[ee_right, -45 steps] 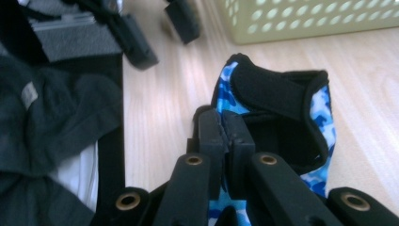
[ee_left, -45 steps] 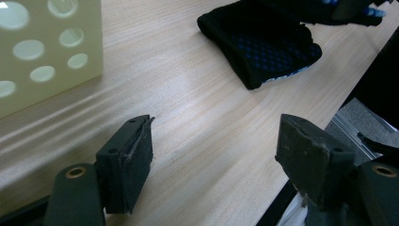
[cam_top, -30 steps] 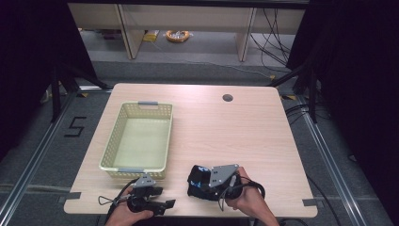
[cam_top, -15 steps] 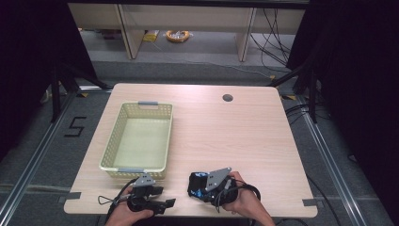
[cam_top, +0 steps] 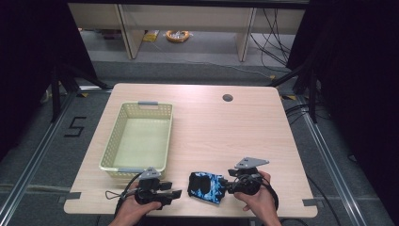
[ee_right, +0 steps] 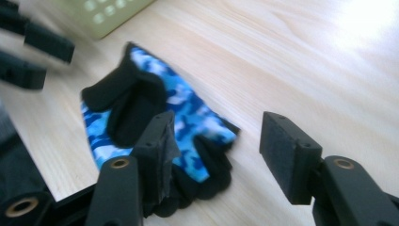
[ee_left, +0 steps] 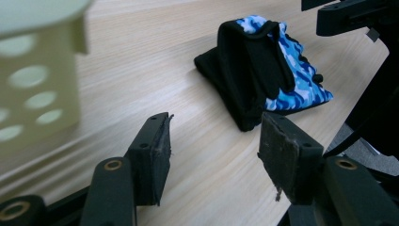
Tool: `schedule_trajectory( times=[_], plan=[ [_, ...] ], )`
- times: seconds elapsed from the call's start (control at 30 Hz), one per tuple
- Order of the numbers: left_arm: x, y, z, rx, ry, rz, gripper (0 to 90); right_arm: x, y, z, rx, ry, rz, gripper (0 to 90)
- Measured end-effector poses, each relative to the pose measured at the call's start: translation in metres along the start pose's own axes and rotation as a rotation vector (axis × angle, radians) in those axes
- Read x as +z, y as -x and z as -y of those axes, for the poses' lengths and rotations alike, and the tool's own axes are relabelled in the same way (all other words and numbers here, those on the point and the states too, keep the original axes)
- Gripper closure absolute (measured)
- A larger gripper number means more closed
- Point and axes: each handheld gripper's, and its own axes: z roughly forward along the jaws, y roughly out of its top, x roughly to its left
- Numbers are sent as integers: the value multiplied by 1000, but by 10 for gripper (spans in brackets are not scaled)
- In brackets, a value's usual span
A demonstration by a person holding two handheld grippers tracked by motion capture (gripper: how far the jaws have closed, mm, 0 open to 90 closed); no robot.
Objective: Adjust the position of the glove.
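A pale wooden table stands on grey flooring, one round cable hole at its far right. One pale-green perforated plastic basket sits left. One blue-camouflage and black fingerless glove lies at the near edge between the two grippers. The left gripper gapes empty; the right gripper is open, beside the glove.

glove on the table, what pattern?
Blue camouflage with black trim on the glove; clearest in the left gripper view.
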Motion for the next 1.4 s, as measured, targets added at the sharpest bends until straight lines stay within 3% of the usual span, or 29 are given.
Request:
schedule_trajectory(
  times=[0.17,0.23,0.3,0.33,0.4,0.43,0.47,0.5,0.63,0.73,0.8,0.97,1.03,1.07,1.13,1.17,1.23,1.4],
  plan=[
    [13,2,-7,-14,-7,-8,456,9,-2,4,42,-22,-18,402],
    [17,2,-9,-28,-9,-6,457,14,-2,6,44,-54,-8,394],
    [21,3,-11,-32,-15,6,459,19,-1,10,86,-139,-21,382],
    [21,3,-11,-32,-15,6,459,19,-1,10,86,-139,-21,382],
    [26,7,-12,-26,-13,5,459,23,-2,12,48,-121,-47,388],
    [29,9,-14,-24,-24,-6,466,26,-5,13,14,-104,-28,421],
    [29,9,-14,-24,-24,-6,472,26,-5,13,14,-104,-28,421],
    [31,6,-16,-33,-33,14,473,26,-5,12,-49,-118,-10,444],
    [31,2,-21,-72,-27,35,485,27,-7,12,-75,-119,-6,456],
    [30,1,-24,-78,-13,34,502,26,-6,12,-83,-120,-13,462],
    [29,1,-27,-49,-12,17,508,26,-5,12,-73,-121,-19,463],
    [35,-1,-24,-50,-34,-4,534,26,-6,12,-81,-121,-19,463],
    [38,0,-22,-48,-45,8,535,26,-6,12,-81,-121,-25,461],
    [41,2,-20,-63,-52,20,535,29,-6,13,-103,-96,-17,461],
    [43,2,-20,-65,-62,31,536,27,-7,12,-86,-115,-27,460],
    [46,5,-20,-107,-71,53,557,29,-10,13,-94,-109,-25,461],
    [47,5,-20,-101,-74,74,576,28,-11,12,-110,-128,-17,465],
    [51,9,-17,-97,-63,85,664,28,-10,13,-110,-109,-9,509]
  ],
)
